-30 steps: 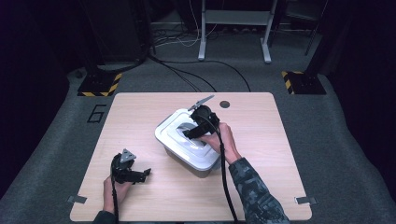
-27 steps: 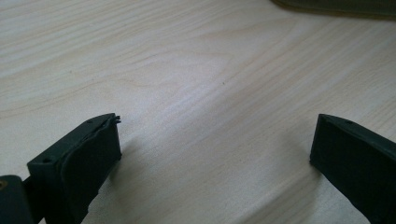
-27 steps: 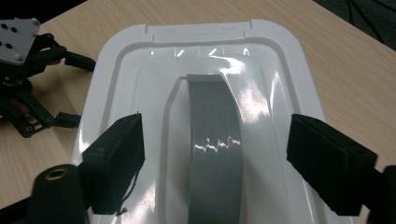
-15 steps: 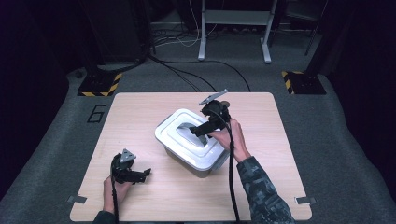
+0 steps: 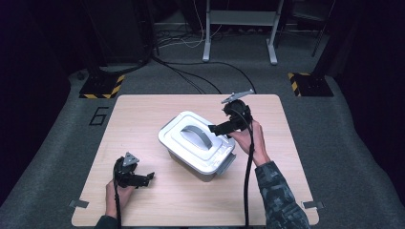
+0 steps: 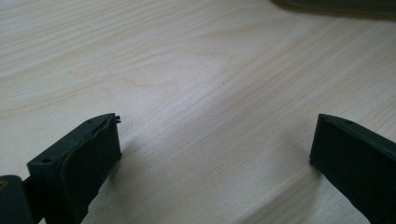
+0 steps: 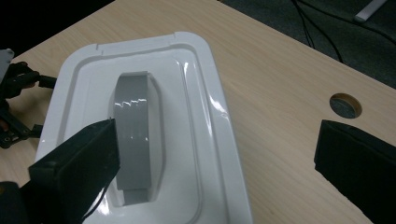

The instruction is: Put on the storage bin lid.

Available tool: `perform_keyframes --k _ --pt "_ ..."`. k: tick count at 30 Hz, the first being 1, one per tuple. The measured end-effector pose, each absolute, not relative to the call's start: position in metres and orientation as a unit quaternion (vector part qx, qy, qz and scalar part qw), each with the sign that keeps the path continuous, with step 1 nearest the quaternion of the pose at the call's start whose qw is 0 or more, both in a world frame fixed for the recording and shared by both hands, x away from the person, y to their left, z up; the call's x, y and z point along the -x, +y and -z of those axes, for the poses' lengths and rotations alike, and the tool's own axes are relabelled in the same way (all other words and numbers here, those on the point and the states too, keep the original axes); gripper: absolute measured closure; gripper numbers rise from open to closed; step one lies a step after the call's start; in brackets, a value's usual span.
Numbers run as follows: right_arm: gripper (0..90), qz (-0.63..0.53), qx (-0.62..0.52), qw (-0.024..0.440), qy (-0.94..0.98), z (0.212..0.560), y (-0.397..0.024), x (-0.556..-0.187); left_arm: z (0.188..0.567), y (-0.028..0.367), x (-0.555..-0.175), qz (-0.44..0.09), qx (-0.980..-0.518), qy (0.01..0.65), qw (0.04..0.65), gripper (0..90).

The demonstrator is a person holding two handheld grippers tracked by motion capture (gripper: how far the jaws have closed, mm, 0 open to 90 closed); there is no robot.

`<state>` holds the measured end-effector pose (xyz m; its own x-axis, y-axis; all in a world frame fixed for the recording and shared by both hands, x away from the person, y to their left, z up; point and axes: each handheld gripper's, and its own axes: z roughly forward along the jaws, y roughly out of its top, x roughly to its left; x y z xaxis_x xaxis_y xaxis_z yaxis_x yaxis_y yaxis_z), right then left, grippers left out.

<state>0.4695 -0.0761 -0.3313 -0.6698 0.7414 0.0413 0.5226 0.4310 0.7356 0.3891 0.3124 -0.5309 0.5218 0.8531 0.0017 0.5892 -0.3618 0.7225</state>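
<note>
A white lidded bin (image 5: 210, 164) stands slantwise in the middle of the wooden table (image 5: 143, 119). Its lid (image 7: 196, 93) is on, with a grey handle (image 5: 195, 135) lying in the lid's recess. My right gripper (image 5: 218, 128) hovers at the bin's far right corner, pointing down over the lid. Its jaws have just been opening and now stand wide, with nothing gripped. In the right gripper view the handle (image 7: 133, 121) lies beside the left jaw. My left gripper (image 5: 145, 177) rests at the table's front left, open over bare wood (image 6: 215, 70).
A round cable hole (image 7: 345, 105) is cut in the table beyond the bin. Black cables (image 5: 200, 76), two hazard-striped bases (image 5: 102, 86) and a metal desk frame (image 5: 239, 28) lie on the carpet past the far edge. Bare wood surrounds the bin.
My right gripper has drawn away from over the lid's handle toward the right and a little up, its jaws spreading wider. The left gripper and the bin have stayed put.
</note>
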Motion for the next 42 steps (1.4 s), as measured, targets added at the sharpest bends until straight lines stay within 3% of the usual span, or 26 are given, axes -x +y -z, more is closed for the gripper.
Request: perform_keyframes --k 27,42 --pt "0.0 -0.354 -0.463 0.176 0.793 0.357 -0.155 -0.474 0.531 0.312 -0.389 -0.193 -0.802 0.449 0.342 1.2" --pt "0.0 -0.315 -0.52 0.169 0.775 0.408 -0.193 -0.479 0.531 0.312 -0.389 -0.194 -0.802 0.449 0.343 1.2"
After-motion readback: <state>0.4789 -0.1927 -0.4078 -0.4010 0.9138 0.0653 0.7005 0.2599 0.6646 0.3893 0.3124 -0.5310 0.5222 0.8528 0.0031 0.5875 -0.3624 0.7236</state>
